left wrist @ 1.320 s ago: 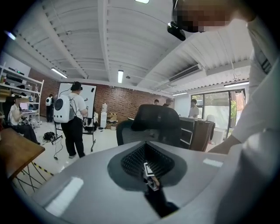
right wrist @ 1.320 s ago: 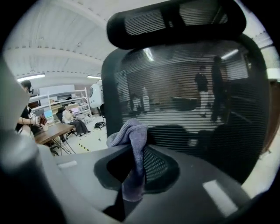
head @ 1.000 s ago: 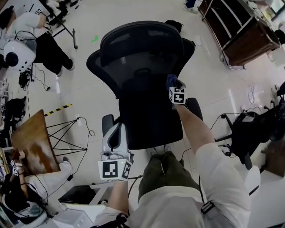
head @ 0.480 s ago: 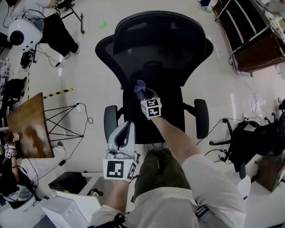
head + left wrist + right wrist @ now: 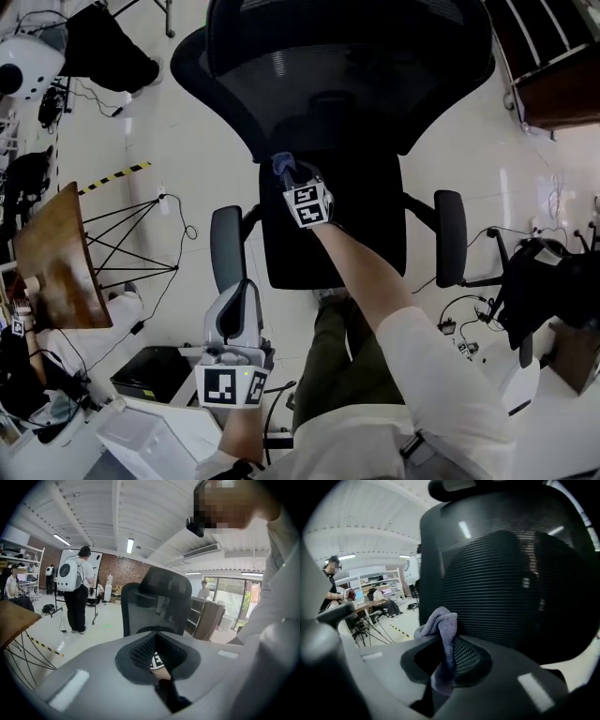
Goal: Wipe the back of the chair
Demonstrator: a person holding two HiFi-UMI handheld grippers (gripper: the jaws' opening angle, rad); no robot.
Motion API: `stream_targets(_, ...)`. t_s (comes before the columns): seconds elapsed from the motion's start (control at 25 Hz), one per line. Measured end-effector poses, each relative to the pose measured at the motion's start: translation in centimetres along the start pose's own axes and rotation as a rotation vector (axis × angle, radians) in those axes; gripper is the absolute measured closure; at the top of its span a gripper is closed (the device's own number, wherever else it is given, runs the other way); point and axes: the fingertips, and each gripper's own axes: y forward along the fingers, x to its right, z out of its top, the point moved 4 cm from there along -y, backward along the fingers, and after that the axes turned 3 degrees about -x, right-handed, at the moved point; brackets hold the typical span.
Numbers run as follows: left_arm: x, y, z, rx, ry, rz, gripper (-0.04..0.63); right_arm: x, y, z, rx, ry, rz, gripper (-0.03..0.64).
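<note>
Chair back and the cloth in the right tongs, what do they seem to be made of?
Chair back: black woven mesh, matte, see-through with fine horizontal ribs, in a probably plastic frame. Cloth: soft blue-grey fabric, maybe microfibre, judging by its limp folds and fuzzy surface.

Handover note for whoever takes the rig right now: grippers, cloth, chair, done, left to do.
Right gripper: shut on the blue cloth, low on the chair back near its left edge. It looks to be touching the mesh, but that is not certain.
Left gripper: shut, empty, held back near the person.
Done: cloth gripped and brought to the chair back. How much has been wiped doesn't show.
Left: sweep the cloth across the mesh.
</note>
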Motion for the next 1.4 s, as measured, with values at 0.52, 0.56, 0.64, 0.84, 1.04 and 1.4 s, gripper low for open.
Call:
stream_targets(0.52,7.6,4.8,-0.3,-0.015,-0.047,-0.189,0.541,23.8,-16.0,-7.3,-0.011,0.342,-0.462,0.572)
stream_targets(0.56,8.0,5.2,0.0,-0.011,-0.047,-0.186,0.541,23.5,-16.1,-6.0,0.017,0.334,-0.439,0.572)
stream_targets(0.64,8.6,5.0,1.2,-0.005,-0.04,-0.161,0.541,21.6,-17.8,-2.5,0.095,0.319,-0.391,0.572)
stream_targets(0.84,11.7,-6.3,4.7,0.063,0.011,-0.092,0.541,9.2,-34.5,7.2,0.276,0.259,-0.301,0.572)
stream_targets(1.04,11.2,-17.1,7.3,0.304,0.139,-0.051,0.541,-4.3,-54.0,19.2,0.722,0.083,-0.217,0.572)
stream_targets(1.4,13.0,-28.4,11.6,0.447,0.215,-0.062,0.541,-18.9,-72.2,21.0,0.839,-0.099,-0.195,0.571)
